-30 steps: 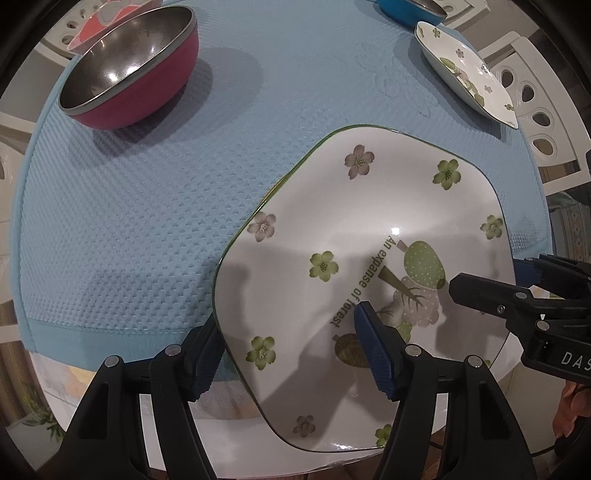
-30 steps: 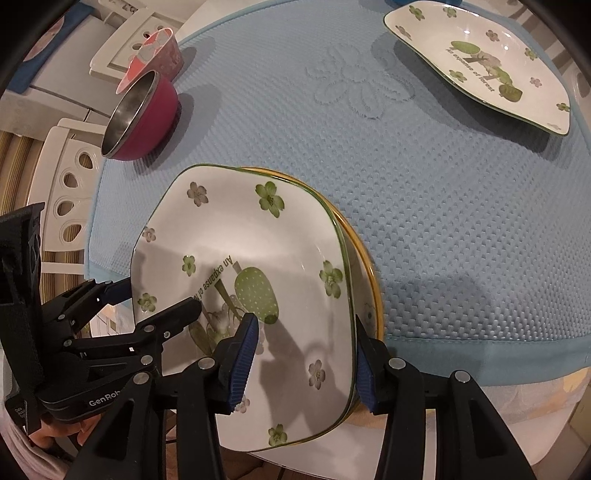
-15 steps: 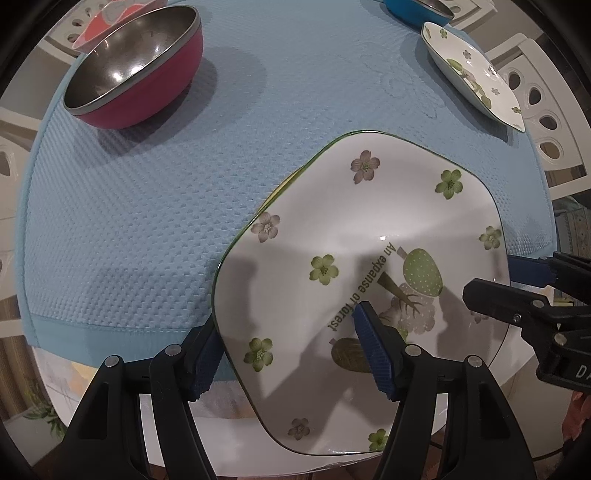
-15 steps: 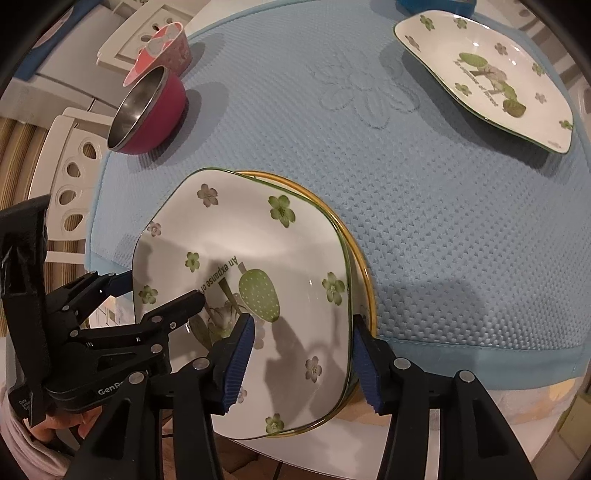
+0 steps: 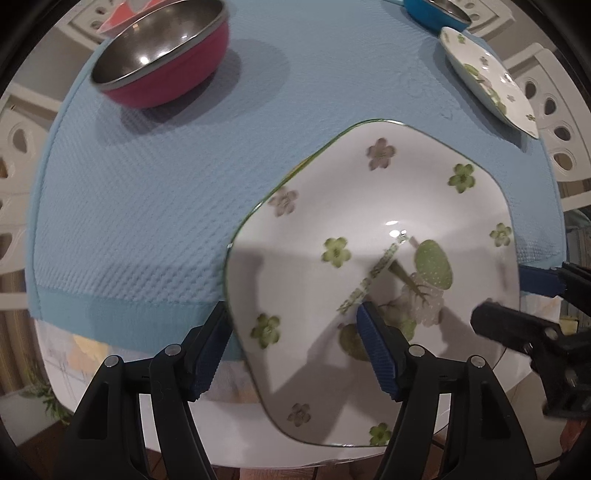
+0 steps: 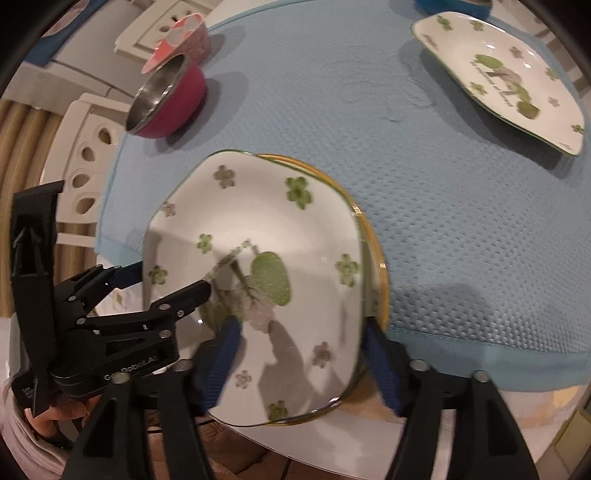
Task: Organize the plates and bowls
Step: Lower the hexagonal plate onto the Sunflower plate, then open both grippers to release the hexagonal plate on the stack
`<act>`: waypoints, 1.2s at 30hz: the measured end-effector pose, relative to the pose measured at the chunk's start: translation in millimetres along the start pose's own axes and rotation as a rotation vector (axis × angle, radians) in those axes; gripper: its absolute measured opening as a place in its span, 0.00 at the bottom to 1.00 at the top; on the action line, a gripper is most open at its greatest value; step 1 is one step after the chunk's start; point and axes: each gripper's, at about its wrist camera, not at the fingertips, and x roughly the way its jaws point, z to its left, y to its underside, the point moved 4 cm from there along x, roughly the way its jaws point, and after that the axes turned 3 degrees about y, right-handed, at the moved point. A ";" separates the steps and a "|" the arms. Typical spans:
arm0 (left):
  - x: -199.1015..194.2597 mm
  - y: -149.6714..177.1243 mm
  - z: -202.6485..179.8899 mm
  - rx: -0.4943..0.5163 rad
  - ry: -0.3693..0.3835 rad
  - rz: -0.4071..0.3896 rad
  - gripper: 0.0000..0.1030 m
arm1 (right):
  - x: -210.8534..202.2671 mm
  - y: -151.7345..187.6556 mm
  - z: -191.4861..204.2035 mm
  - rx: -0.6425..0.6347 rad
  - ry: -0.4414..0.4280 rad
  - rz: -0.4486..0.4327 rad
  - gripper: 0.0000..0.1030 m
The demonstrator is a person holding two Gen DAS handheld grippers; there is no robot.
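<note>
A white square plate with green flowers (image 5: 388,236) (image 6: 258,280) lies on top of a yellow-rimmed plate (image 6: 380,266) at the near edge of the blue mat. My left gripper (image 5: 291,350) straddles the flowered plate's left edge, jaws apart, one pad over the plate and one beside it. My right gripper (image 6: 299,362) straddles the right edge of both plates, jaws apart. Each gripper shows in the other's view, the right one (image 5: 517,295) and the left one (image 6: 159,288). A second flowered plate (image 6: 502,77) (image 5: 487,77) lies far right.
A pink steel bowl (image 5: 162,55) (image 6: 166,96) sits at the far left of the blue mat (image 5: 147,206), with a pink patterned cup (image 6: 181,44) behind it. A blue bowl (image 5: 436,14) stands at the far edge. White chairs (image 5: 546,118) ring the table.
Both grippers have drawn back a little toward the near table edge. The stacked plates stay put under them. The jaws have not closed.
</note>
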 end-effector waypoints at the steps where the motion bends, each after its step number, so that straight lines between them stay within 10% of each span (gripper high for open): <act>1: -0.3 1.1 2.3 -0.002 -0.011 0.005 0.66 | 0.0 0.0 2.5 -0.012 0.004 -0.006 0.72; 21: -31.1 -12.5 67.7 -0.026 0.030 -0.019 0.75 | -28.3 -16.3 6.2 0.098 0.104 -0.042 0.76; 36: -70.5 -76.9 10.6 -0.049 0.074 -0.075 0.75 | -90.9 -55.0 -45.5 0.052 0.062 -0.135 0.76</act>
